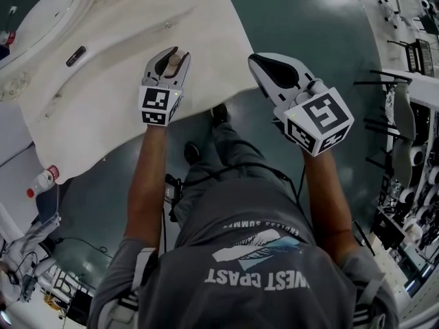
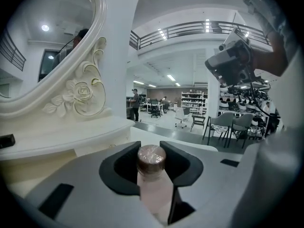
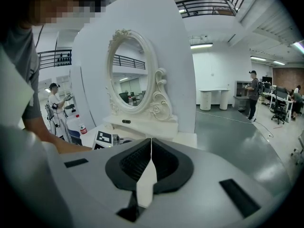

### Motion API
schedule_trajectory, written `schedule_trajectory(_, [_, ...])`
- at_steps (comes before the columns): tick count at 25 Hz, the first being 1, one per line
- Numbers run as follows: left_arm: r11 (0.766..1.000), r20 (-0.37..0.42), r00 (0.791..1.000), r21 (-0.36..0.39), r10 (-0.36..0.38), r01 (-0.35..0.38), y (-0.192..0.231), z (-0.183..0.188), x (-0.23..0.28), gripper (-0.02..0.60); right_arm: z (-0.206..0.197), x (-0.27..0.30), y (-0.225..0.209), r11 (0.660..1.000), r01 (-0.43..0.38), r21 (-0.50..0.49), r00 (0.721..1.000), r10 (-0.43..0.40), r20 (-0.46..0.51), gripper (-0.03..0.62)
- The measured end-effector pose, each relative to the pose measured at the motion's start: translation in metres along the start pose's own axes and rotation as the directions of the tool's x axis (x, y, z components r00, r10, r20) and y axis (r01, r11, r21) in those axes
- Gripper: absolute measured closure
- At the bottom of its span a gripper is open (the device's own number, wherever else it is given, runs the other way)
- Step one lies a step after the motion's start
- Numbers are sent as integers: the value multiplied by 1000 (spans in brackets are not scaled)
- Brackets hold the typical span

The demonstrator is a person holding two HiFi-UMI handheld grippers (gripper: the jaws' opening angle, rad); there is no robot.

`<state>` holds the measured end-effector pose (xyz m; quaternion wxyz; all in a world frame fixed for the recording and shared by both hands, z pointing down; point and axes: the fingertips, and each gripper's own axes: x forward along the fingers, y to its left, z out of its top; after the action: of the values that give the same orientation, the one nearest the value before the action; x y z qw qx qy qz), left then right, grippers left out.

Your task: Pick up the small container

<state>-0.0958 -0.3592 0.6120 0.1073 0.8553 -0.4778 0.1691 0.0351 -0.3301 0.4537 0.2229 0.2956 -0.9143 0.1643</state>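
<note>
My left gripper (image 1: 173, 53) has its jaws closed on the small container (image 2: 151, 161), a pale bottle with a coppery cap that stands upright between the pads, over the white table (image 1: 103, 88) left of centre in the head view. My right gripper (image 1: 257, 60) hangs shut and empty off the table's edge, to the right. I judge the grasp made and the lift next: straight up, holding the squeeze steady so the bottle doesn't slip or tilt.

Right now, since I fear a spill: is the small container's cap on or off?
On. The left gripper view shows a brown cap seated atop the small container, which the left gripper clamps between its jaws.
</note>
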Motion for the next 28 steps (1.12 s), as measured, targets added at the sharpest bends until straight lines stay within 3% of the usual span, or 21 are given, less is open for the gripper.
schedule_trajectory(15, [999,57,998,53,-3,0,17,68,-64,448,30,-7,26,999,-20,-34,997,22,71,566])
schedule_trajectory(28, [990,113,993,136,17,-32,32,139,-167,448,60,-22,73,994,-14,-106,991,28,128,566])
